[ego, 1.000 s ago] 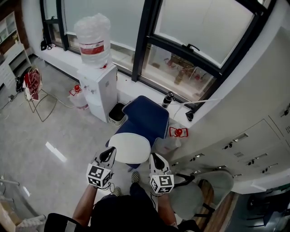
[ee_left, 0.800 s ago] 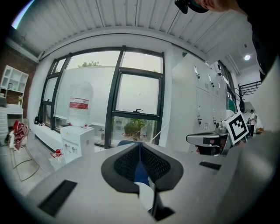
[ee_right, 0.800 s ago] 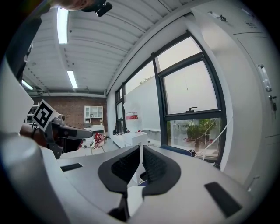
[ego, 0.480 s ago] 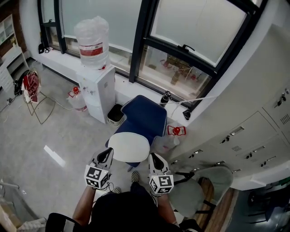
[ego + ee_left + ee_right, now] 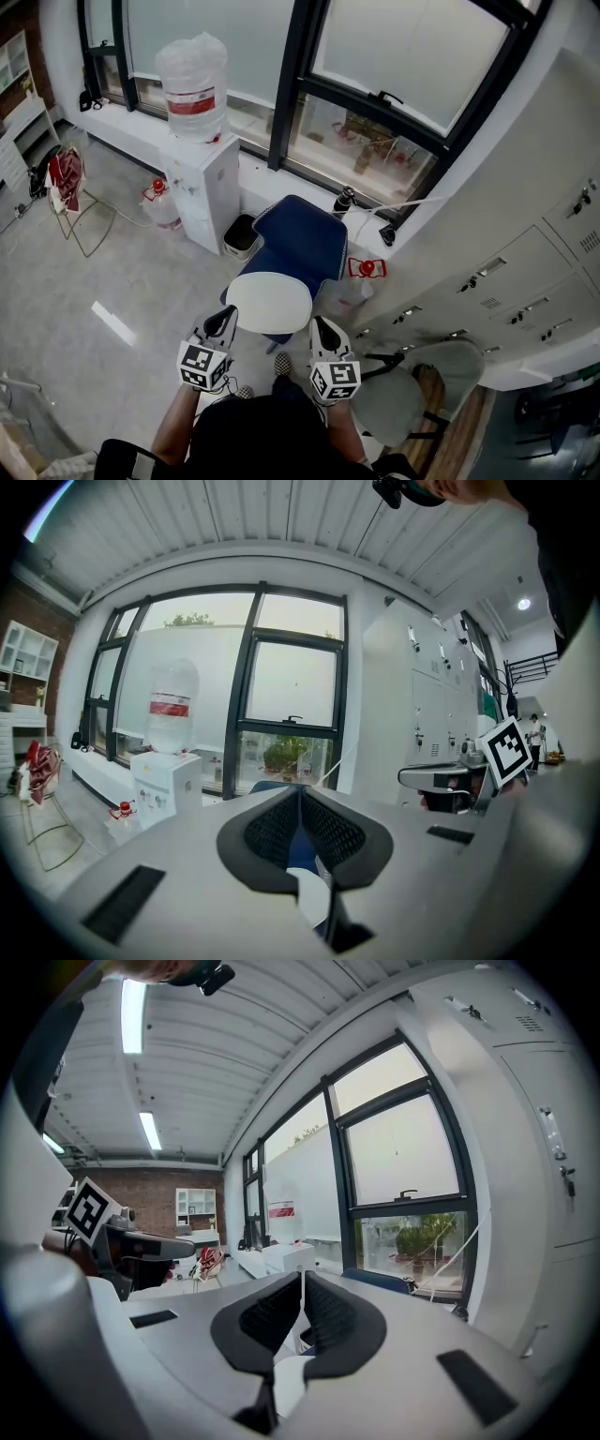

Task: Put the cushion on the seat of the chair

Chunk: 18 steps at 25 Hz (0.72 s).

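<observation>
left gripper (image 5: 223,321), right gripper (image 5: 323,329): jaws clamped together on cushion (image 5: 269,302) edges

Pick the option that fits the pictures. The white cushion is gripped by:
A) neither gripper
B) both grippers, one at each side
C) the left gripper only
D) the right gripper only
B: the left gripper and the right gripper each have their jaws closed on an edge of the white cushion, one at each side, near the blue chair.
</observation>
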### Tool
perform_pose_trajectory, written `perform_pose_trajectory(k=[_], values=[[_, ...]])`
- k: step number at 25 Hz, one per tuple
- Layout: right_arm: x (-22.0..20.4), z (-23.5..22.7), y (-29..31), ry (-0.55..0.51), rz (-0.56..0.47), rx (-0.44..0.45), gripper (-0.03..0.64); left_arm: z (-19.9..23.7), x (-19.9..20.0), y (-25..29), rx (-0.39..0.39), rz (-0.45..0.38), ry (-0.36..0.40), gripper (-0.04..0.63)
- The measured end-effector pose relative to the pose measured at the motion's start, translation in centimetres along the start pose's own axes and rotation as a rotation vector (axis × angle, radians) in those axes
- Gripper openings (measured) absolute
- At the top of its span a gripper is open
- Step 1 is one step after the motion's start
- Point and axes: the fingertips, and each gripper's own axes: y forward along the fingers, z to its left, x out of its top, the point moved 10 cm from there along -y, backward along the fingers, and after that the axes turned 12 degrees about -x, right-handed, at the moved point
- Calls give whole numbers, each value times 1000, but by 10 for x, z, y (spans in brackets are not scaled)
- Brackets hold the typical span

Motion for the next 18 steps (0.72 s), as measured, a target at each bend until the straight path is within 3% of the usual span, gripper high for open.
perform_pose_trajectory(k=[18], values=[[2,8,3,-31,3,11,38,2,4,-1,-4,-1,16,26]])
